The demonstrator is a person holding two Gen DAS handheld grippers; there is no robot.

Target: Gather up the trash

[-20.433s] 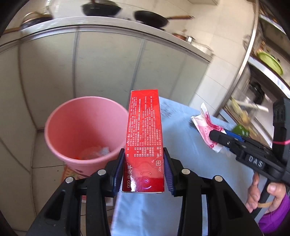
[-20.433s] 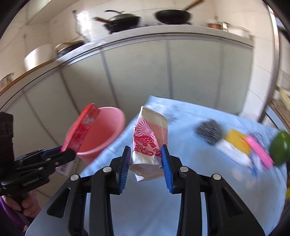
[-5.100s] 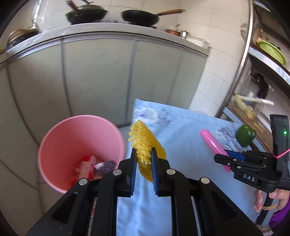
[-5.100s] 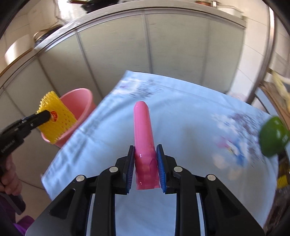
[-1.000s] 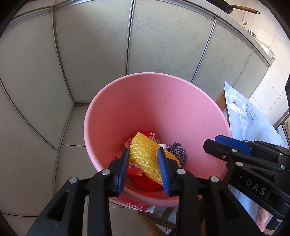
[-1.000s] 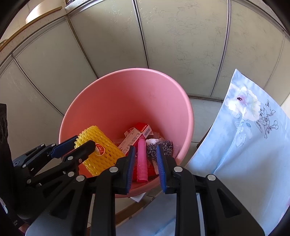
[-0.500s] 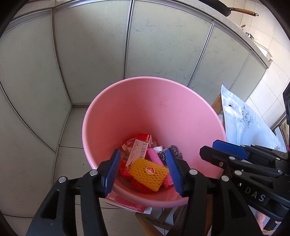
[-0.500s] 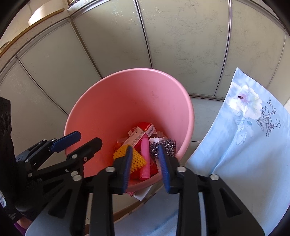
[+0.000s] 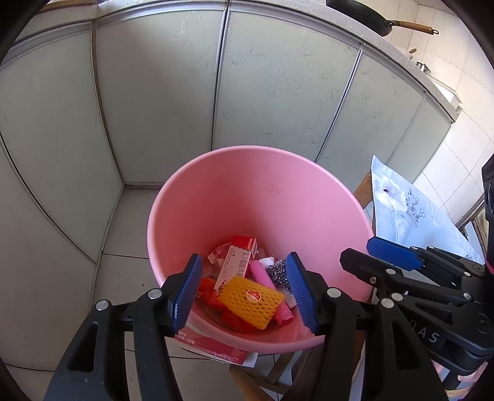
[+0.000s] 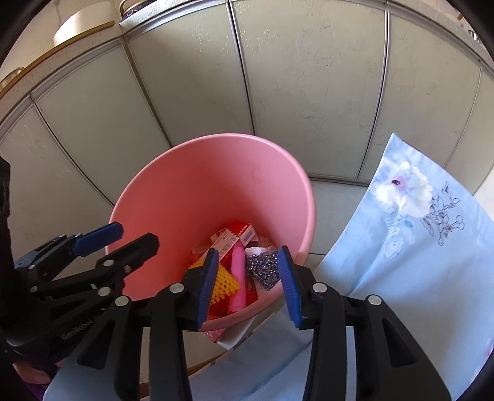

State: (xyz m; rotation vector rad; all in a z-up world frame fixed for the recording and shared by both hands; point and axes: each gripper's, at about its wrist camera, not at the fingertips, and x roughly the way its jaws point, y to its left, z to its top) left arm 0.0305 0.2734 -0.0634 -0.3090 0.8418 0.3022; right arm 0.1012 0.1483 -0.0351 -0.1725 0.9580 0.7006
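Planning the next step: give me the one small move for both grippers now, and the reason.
Probably lift both away from the pink bucket. The left gripper and right gripper, jaws just opened, hold nothing; the yellow foam net and pink tube lie inside.

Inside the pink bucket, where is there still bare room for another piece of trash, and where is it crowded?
Bare: the pink bucket's far wall, above the red box. Crowded: the bottom, where yellow foam net, pink tube and steel scourer lie packed together.

You're in a home kitchen: pale grey-green cabinet doors point(image 9: 173, 92) run under a stone countertop point(image 9: 401, 52) carrying a black wooden-handled frying pan point(image 9: 364, 18), above a tiled floor point(image 9: 123, 234).
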